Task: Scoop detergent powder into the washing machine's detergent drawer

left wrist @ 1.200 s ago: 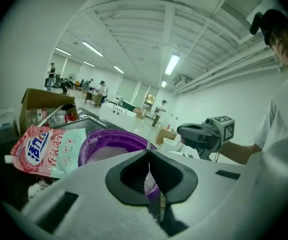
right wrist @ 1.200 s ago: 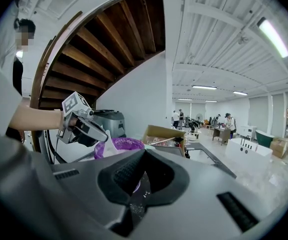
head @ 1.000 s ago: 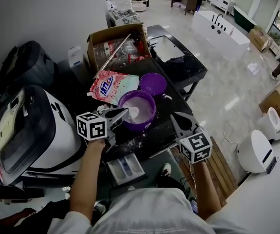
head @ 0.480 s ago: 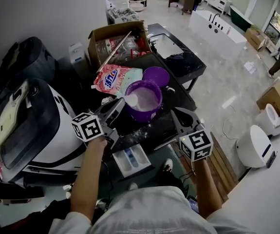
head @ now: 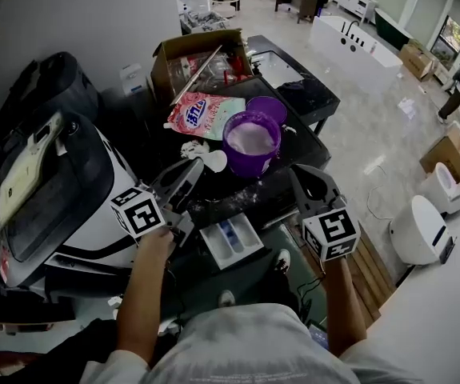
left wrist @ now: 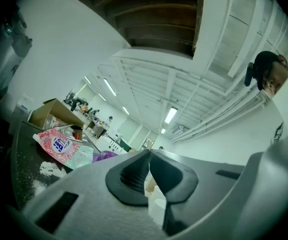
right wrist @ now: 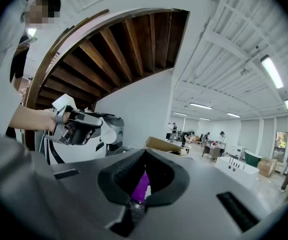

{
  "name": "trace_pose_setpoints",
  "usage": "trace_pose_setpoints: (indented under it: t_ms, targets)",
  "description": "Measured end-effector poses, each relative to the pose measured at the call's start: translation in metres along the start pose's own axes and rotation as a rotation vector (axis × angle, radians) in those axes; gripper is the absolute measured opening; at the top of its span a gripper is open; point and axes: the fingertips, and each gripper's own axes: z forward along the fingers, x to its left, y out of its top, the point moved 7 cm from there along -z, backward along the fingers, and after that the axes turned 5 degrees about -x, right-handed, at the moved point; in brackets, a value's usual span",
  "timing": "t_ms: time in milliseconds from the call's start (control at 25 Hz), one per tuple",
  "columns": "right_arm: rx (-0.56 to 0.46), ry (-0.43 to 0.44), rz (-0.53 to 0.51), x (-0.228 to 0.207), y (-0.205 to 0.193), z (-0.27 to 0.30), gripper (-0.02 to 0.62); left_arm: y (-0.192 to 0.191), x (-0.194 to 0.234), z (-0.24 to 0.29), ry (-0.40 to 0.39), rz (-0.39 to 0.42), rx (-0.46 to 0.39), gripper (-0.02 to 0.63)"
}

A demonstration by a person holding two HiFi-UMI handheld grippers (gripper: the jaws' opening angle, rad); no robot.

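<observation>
My left gripper [head: 196, 166] is shut on the handle of a white scoop [head: 213, 161], which hangs over the dark table [head: 302, 146] just left of the purple tub [head: 251, 140] of white powder. In the left gripper view the scoop handle [left wrist: 155, 196] shows between the closed pads. The white detergent drawer [head: 231, 240] stands pulled out below the table's near edge, beside the washing machine [head: 54, 190]. My right gripper [head: 304, 184] hovers shut and empty over the table's near right edge; the tub [right wrist: 142, 184] shows past its jaws.
A pink detergent bag [head: 206, 114] and the purple lid [head: 267, 109] lie behind the tub. An open cardboard box [head: 198, 58] stands at the table's back. Spilt powder [head: 238, 194] dusts the near table edge. A glass-topped side table [head: 286, 82] is at the right.
The left gripper has lifted the scoop out of the purple tub and drawn it back to the left, toward the near side. The right gripper has hardly moved.
</observation>
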Motion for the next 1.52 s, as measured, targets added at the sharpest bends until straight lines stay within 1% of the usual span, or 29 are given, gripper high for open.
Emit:
trace_pose_setpoints:
  t_ms: [200, 360, 560, 680, 840, 960, 1120, 1320, 1400, 1520]
  targets:
    - [-0.005, 0.001, 0.001, 0.032, 0.004, -0.018, 0.005, -0.007, -0.010, -0.033, -0.004, -0.015, -0.008, 0.014]
    - [-0.006, 0.003, 0.008, 0.047, 0.005, -0.025, 0.005, -0.013, -0.016, -0.052, 0.003, -0.033, -0.011, 0.014]
    - [0.007, 0.031, 0.015, 0.058, 0.005, -0.026, 0.005, -0.020, -0.019, -0.071, 0.040, -0.049, -0.005, 0.014]
    - [0.014, 0.058, 0.017, 0.062, 0.005, -0.025, 0.005, -0.023, -0.021, -0.078, 0.071, -0.038, -0.003, 0.014]
    - [0.031, 0.105, 0.022, 0.064, -0.002, -0.019, 0.005, -0.032, -0.020, -0.082, 0.118, -0.028, 0.000, 0.014]
    - [0.037, 0.157, 0.018, 0.063, -0.008, -0.015, 0.005, -0.040, -0.021, -0.086, 0.158, -0.032, -0.009, 0.014]
    - [0.049, 0.237, 0.009, 0.056, -0.015, -0.013, 0.005, -0.054, -0.026, -0.090, 0.235, -0.044, -0.030, 0.014]
    - [0.058, 0.327, 0.029, 0.044, -0.030, -0.007, 0.005, -0.076, -0.038, -0.098, 0.347, -0.054, -0.054, 0.014]
    - [0.059, 0.355, 0.042, 0.040, -0.037, -0.004, 0.005, -0.084, -0.043, -0.103, 0.388, -0.043, -0.048, 0.014]
    - [0.065, 0.398, 0.063, 0.041, -0.051, 0.001, 0.005, -0.095, -0.049, -0.108, 0.433, -0.002, -0.024, 0.014]
